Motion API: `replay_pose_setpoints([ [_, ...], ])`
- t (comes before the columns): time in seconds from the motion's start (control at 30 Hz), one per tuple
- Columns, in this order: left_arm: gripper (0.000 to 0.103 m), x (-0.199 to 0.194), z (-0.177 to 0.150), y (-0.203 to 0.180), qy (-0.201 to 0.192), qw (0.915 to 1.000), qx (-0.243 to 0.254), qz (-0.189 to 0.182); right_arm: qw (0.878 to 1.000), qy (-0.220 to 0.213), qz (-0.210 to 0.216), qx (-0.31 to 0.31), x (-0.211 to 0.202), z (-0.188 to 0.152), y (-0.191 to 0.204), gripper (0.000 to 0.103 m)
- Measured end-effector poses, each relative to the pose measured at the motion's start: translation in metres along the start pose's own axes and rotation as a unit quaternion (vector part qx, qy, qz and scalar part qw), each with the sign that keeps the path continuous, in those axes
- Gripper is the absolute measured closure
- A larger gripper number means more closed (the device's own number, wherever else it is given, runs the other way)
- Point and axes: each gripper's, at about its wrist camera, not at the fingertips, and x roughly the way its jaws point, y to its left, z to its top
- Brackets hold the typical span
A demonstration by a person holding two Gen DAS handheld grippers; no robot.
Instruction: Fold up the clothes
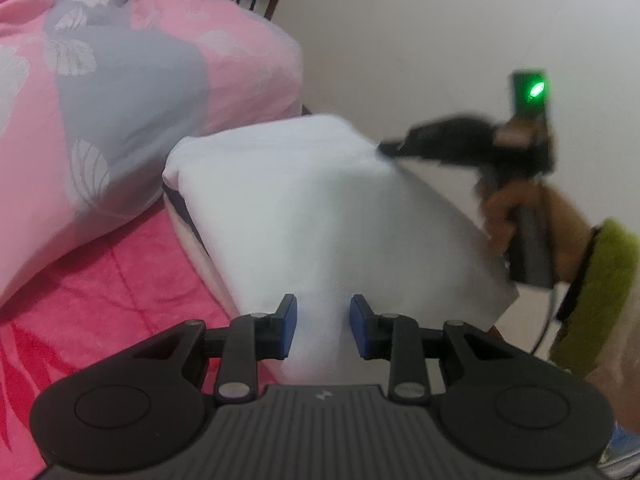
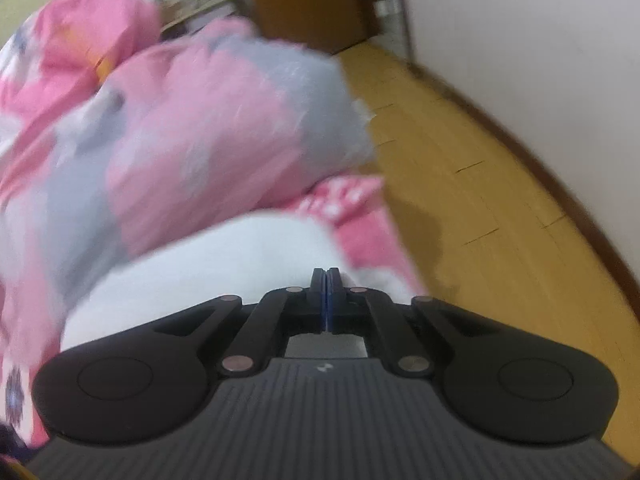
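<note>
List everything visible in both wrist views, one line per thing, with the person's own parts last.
white garment: one, white, folded, lying on the bed between the two grippers.
quilt: one, pink and grey with white leaf print, bunched on the bed behind the garment.
bed cover: one, deep pink, under the garment and quilt.
floor: one, yellow-brown wood, right of the bed.
wall: one, off-white, beyond the floor.
cabinet: one, brown, far end of the room.
left gripper: one, black with blue pads, open over the garment's near edge.
right gripper: one, black with blue pads, shut at the garment's edge.
hand: one, holding the right gripper's handle.
sleeve: one, green.
</note>
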Motion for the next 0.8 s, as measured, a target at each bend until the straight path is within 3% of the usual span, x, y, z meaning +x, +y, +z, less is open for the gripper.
replay_pose_setpoints([
  [0.27, 0.072, 0.001, -0.006, 0.006, -0.011, 0.9999, 0.005, -0.01, 0.997, 0.041, -0.04, 0.054, 0.039, 0.039, -0.012, 0.103],
  [0.3, 0.072, 0.003, -0.006, 0.007, -0.011, 0.9999, 0.007, -0.009, 0.996, 0.046, -0.045, 0.061, 0.044, 0.044, -0.014, 0.097],
  [0.33, 0.072, 0.004, -0.006, 0.007, -0.011, 0.9999, 0.008, -0.007, 0.996, 0.049, -0.046, 0.065, 0.047, 0.048, -0.014, 0.097],
  [0.5, 0.072, 0.005, -0.007, 0.011, -0.016, 0.9998, 0.005, -0.014, 0.998, 0.005, 0.063, -0.008, -0.002, 0.049, 0.03, 0.097],
  [0.57, 0.072, 0.006, -0.008, 0.012, -0.017, 0.9997, 0.003, -0.017, 0.985, 0.045, 0.137, -0.094, -0.002, 0.043, 0.07, 0.097],
  [0.63, 0.072, 0.005, -0.01, 0.012, -0.02, 0.9996, 0.006, -0.017, 0.966, 0.081, 0.183, -0.163, 0.011, 0.036, 0.108, 0.097],
  [0.7, 0.072, 0.003, -0.011, 0.01, -0.023, 0.9996, 0.011, -0.014, 0.959, 0.109, 0.169, -0.201, 0.039, 0.031, 0.134, 0.1],
  [0.8, 0.072, 0.003, -0.012, 0.011, -0.026, 0.9994, 0.014, -0.015, 0.975, 0.096, 0.065, -0.191, 0.072, 0.047, 0.135, 0.098],
])
